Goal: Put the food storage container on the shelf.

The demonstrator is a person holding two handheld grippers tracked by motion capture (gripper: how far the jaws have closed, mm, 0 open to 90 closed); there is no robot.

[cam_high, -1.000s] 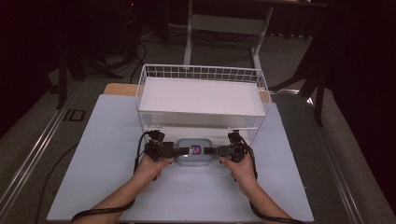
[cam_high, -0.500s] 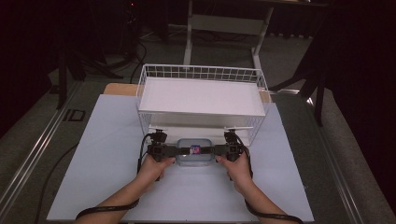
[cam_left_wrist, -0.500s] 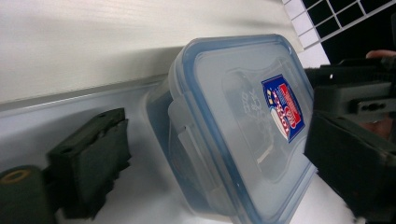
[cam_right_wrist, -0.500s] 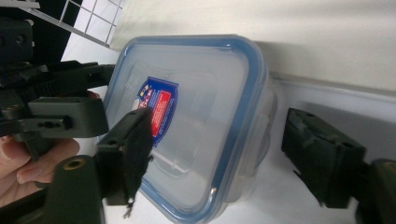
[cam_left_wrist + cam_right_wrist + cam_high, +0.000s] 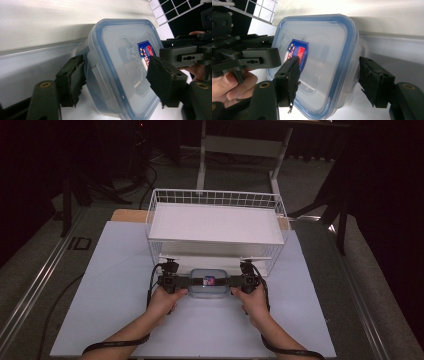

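- Clear lidded box (image 5: 208, 283) on desk, just before wire basket (image 5: 216, 200); left gripper (image 5: 184, 282) and right gripper (image 5: 236, 281) flank its ends.
- Left gripper view: jaws have just been closing, straddling box (image 5: 120, 72); far pad (image 5: 163, 77) seems on the lid — may slip.
- Right gripper view: jaws closing too, around box (image 5: 317, 62), right pad apart; uneven squeeze could tilt it.

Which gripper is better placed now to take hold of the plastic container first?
Left, probably. The left gripper has just been closing, and its pads sit nearly against the container. The right gripper has also been closing, but one pad stands clearly off the side.
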